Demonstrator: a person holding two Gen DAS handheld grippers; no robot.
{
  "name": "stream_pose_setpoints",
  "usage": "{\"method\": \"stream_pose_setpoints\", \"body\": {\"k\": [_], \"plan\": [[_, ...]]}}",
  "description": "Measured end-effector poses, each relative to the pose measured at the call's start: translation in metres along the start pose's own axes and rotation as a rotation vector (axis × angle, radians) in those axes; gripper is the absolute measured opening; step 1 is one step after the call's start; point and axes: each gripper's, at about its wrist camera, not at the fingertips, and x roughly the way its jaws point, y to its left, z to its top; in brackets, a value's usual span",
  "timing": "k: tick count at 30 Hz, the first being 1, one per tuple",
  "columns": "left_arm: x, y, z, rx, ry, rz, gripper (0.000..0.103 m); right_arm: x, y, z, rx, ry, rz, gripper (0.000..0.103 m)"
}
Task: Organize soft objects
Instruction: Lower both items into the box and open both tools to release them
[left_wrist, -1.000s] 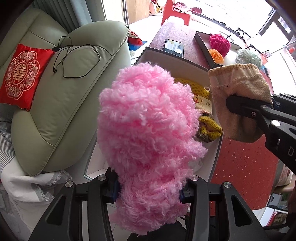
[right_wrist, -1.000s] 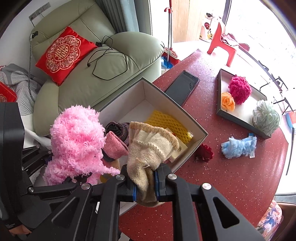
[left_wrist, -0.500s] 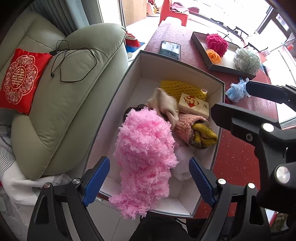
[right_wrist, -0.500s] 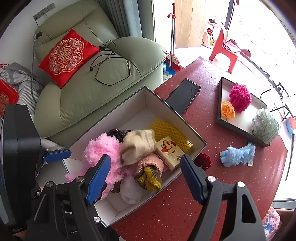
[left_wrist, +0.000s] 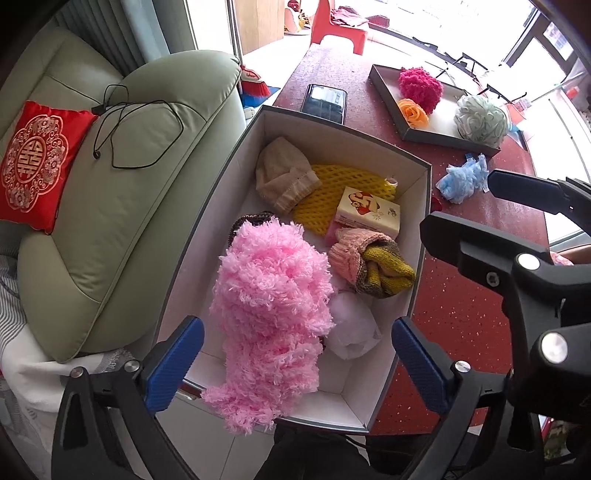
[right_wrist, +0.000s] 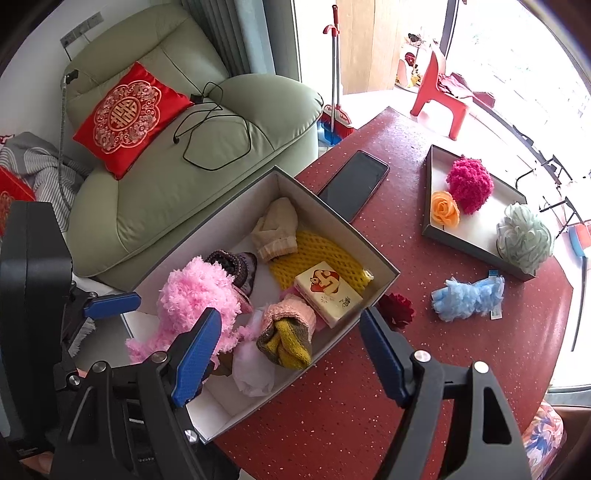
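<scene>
Left gripper (left_wrist: 293, 363): let go, its blue-padded jaws having just been spreading wide; nothing is pinched, though the fluffy pink yarn mitt (left_wrist: 267, 317) lies below and between them.
Right gripper (right_wrist: 290, 352): released too, jaws having just swung fully apart, hanging over the near end of the box with nothing between the pads.
Grey cardboard box with white inside (left_wrist: 236, 162): sits at the edge of the red speckled table (right_wrist: 406, 369), beside the pale green leather armchair (right_wrist: 177, 177).
Pink mitt, place: in the near part of the box, its tail draped over the near wall and hanging outside.
Beige knitted sock (left_wrist: 284, 177): at the far end of the box, resting partly on the yellow foam net sleeve (left_wrist: 332, 195).
Other box contents: a pink-and-mustard knitted sock (left_wrist: 369, 260), a cream-coloured small carton (left_wrist: 369, 218), a white crumpled soft lump (left_wrist: 351, 328).
Still loose on the table: a pale blue frilly puff (right_wrist: 469, 297) and a dark red fabric flower (right_wrist: 397, 308), both outside the box.
Handling, as I judge it: all light, squashy, nothing breakable; the yarn compresses a lot, so the jaws need to close well in.
Where to grip: the blue puff through its bunched middle, not the frill tips, which would likely slip out.
Watch for: the mitt's overhanging tail could drag it out of the box.
</scene>
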Motion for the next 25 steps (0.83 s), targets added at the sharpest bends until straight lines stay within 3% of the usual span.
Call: {"method": "stream_pose_setpoints", "body": {"k": [12,18,25], "plan": [[0.001,0.002,-0.002,-0.013,0.018,-0.003,0.102,-0.002,-0.004,-0.001,0.015,-0.005,-0.004,0.080],[0.004,-0.008,-0.004,0.039,0.037,0.179,0.102,-0.002,-0.002,-0.002,0.017,-0.005,-0.004,0.080],[0.007,-0.011,-0.006,0.044,0.082,0.106,0.102,-0.003,-0.003,-0.003,0.026,-0.004,-0.010,0.080]]}}
